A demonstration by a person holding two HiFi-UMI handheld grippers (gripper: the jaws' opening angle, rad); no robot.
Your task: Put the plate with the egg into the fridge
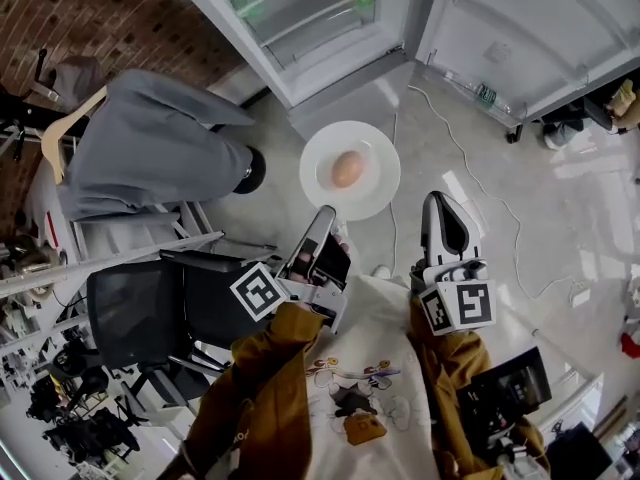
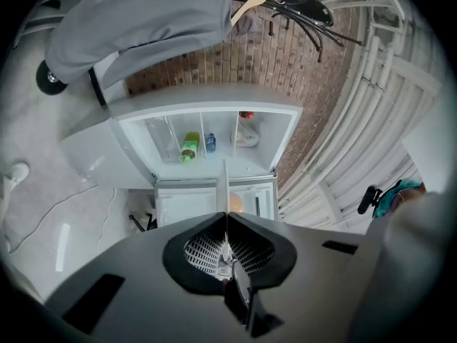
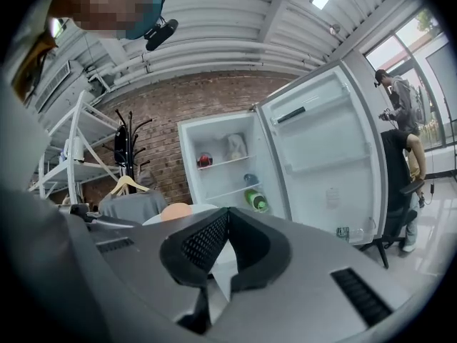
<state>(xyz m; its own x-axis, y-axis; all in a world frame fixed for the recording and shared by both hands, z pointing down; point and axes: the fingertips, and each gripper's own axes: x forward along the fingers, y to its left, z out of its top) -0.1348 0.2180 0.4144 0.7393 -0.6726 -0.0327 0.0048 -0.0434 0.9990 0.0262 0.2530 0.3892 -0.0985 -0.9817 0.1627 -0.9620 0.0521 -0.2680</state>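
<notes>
My left gripper [image 2: 227,216] has its jaws pinching the near rim of the plate [image 2: 222,181], which I see there edge-on, as a thin white line running out from the jaw tips. I judge that the pinch is at the rim only, so that the plate stays flat and the egg [image 1: 347,169] does not roll; the egg lies about in the middle of the plate, away from every edge. My right gripper [image 3: 227,210] has its jaws pressed together with nothing between them. It hangs beside the plate, apart from its right edge, I think as a ready support if the plate tips. The plate is in the air over the floor, in front of the open fridge [image 1: 345,78] and not yet inside it.

The head view gives me what the gripper views cannot: the whole round plate from above, the egg's place on it, and the gap between the plate and the right gripper. Only the left gripper view proves the grip on the rim. The right gripper view shows the fridge upright, with its shelves, a green bottle [image 3: 255,200] low inside and the door [image 3: 321,148] swung wide to the right; it shows also a person [image 3: 403,156] by the window
</notes>
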